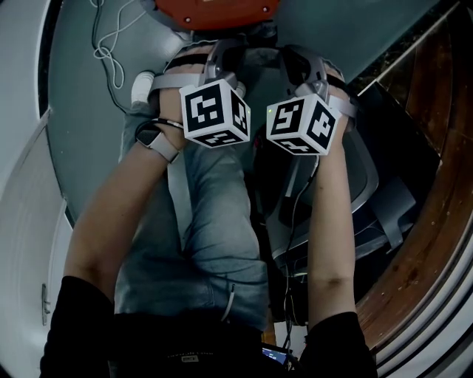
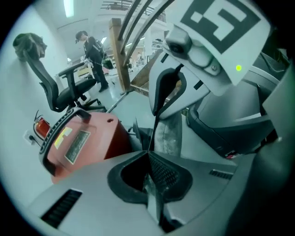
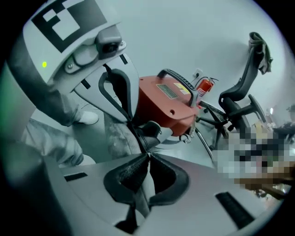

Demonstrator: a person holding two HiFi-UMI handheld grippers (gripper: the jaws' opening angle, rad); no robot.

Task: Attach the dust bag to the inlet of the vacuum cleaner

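Observation:
The red vacuum cleaner (image 1: 214,11) stands on the floor just ahead of both grippers; it also shows as a red vacuum cleaner body (image 2: 87,138) with a black handle, and its black inlet (image 3: 152,131) juts from the red vacuum cleaner housing (image 3: 168,103). The grey fabric dust bag (image 2: 168,133) hangs between the two grippers, right by the inlet. My left gripper (image 2: 150,153) is shut on a fold of the dust bag (image 3: 117,136). My right gripper (image 3: 148,156) is shut on the bag's other side. In the head view the left gripper (image 1: 222,57) and right gripper (image 1: 295,63) hide the bag.
A black office chair (image 2: 60,92) and a standing person (image 2: 94,50) are farther off. A red fire extinguisher (image 3: 204,86) stands by the wall. A white cable (image 1: 111,44) lies on the floor. The operator's knee in jeans (image 1: 214,221) is under the arms, with dark equipment (image 1: 369,184) to the right.

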